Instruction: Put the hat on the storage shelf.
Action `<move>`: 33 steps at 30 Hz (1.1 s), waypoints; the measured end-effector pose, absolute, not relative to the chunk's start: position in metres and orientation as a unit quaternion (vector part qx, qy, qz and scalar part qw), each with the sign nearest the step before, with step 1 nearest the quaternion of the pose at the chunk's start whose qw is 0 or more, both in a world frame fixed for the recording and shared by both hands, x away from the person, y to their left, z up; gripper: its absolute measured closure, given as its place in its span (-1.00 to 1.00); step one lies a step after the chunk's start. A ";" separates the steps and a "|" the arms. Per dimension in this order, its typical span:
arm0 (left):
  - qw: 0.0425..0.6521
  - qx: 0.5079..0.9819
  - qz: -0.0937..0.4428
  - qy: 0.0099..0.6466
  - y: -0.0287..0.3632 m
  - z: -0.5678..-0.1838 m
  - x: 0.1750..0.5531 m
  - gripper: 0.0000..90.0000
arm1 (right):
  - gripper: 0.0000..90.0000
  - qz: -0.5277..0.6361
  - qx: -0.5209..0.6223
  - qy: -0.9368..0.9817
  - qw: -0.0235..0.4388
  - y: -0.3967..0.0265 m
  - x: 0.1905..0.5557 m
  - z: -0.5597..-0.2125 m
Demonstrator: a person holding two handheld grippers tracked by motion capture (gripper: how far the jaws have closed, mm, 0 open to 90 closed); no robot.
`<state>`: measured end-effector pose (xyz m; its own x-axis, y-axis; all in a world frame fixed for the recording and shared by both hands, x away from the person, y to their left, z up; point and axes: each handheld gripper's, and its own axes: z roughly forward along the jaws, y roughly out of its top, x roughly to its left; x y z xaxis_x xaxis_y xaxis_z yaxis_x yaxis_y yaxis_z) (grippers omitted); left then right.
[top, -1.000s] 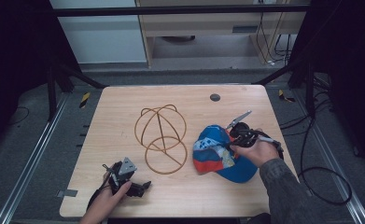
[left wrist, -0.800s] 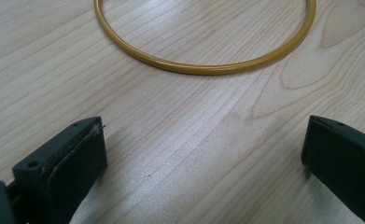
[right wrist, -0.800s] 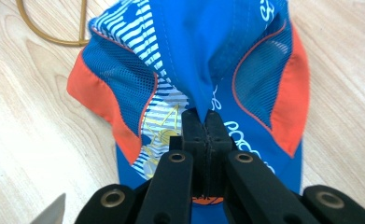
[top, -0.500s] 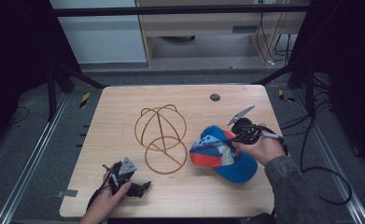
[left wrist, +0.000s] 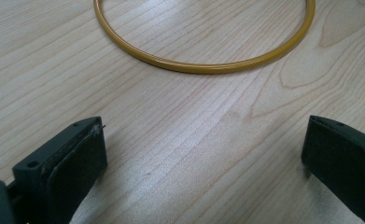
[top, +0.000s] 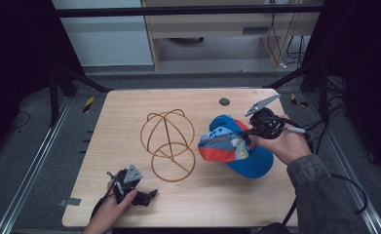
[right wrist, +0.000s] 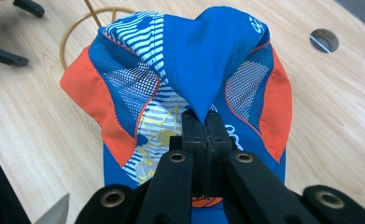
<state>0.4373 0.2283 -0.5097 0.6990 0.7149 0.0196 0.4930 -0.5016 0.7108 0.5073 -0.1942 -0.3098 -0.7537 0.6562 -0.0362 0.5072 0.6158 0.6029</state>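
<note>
On the pale wooden table (top: 129,126) we see a golden wire cap stand made of a flat ring with arched hoops rising from it (top: 168,141), standing near the middle of the tabletop. At about three o'clock from it, just beside its hoops, sits a blue fabric cap with orange panels, mesh patches and a striped print (top: 234,146), lifted at one side off the wood.

Our right gripper (top: 256,127) has its two black jaws pressed fully together on a pinch of the cap's blue cloth; in the right gripper view the fabric (right wrist: 203,70) rises into a peak from the closed jaw tips (right wrist: 207,122), and the crown spreads out beyond them toward twelve o'clock. The right hand (top: 283,144) wraps the gripper body at the cap's three o'clock side, with the grey plate sticking up toward one o'clock.

Our left gripper (top: 146,196) rests at the near edge of the table, at about seven o'clock from the stand, held by the left hand (top: 111,207). Its jaws stand wide apart and hold nothing: in the left gripper view bare wood lies between them (left wrist: 203,154), and the stand's ring curves across at twelve o'clock, well apart from the jaws.

A small round dark hole (top: 224,102) sits in the tabletop at about twelve o'clock from the cap.
</note>
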 end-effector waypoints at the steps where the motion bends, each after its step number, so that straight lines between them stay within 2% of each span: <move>1: 0.351 0.852 0.158 0.354 0.228 -0.510 0.437 -1.00 | 1.00 0.297 0.326 0.888 0.129 -0.195 0.508 -0.307; 23: 0.352 0.852 0.157 0.354 0.229 -0.510 0.436 -1.00 | 1.00 0.322 0.321 0.877 0.153 -0.205 0.500 -0.273; 33: 0.350 0.853 0.157 0.354 0.230 -0.509 0.436 -1.00 | 1.00 0.323 0.316 0.875 0.176 -0.209 0.495 -0.244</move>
